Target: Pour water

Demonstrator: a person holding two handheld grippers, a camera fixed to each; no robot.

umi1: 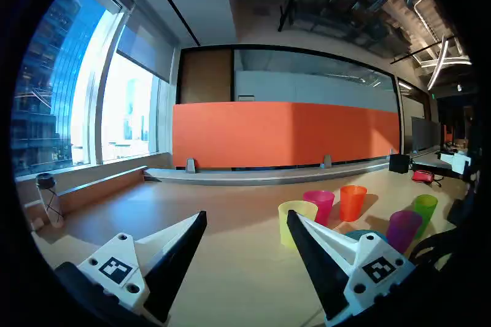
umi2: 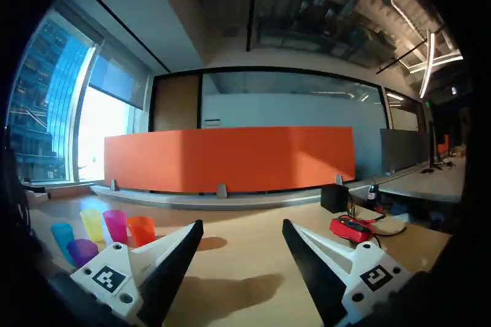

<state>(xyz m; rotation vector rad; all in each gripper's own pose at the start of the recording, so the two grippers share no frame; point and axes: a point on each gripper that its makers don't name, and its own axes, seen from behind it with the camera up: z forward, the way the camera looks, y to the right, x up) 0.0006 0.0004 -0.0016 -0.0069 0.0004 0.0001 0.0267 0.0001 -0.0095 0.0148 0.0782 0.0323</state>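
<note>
Left gripper (umi1: 245, 213) and right gripper (umi2: 242, 223) both spread wide, gripping nothing, above the table (umi1: 245, 284). Clustered mid-table, in from the far edge, all upright, mouths up, long axes vertical: yellow cup (umi1: 296, 219), pink cup (umi1: 319, 201), orange cup (umi1: 352, 201), green cup (umi1: 425, 206), purple cup (umi1: 403, 227). Square black-and-white marker (umi1: 116, 269) on each finger.

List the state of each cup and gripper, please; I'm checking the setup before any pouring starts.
Left gripper: open, holding nothing.
Right gripper: open, holding nothing.
Yellow cup: upright.
Pink cup: upright.
Orange cup: upright.
Green cup: upright.
Purple cup: upright.
Blue cup: upright.
</note>
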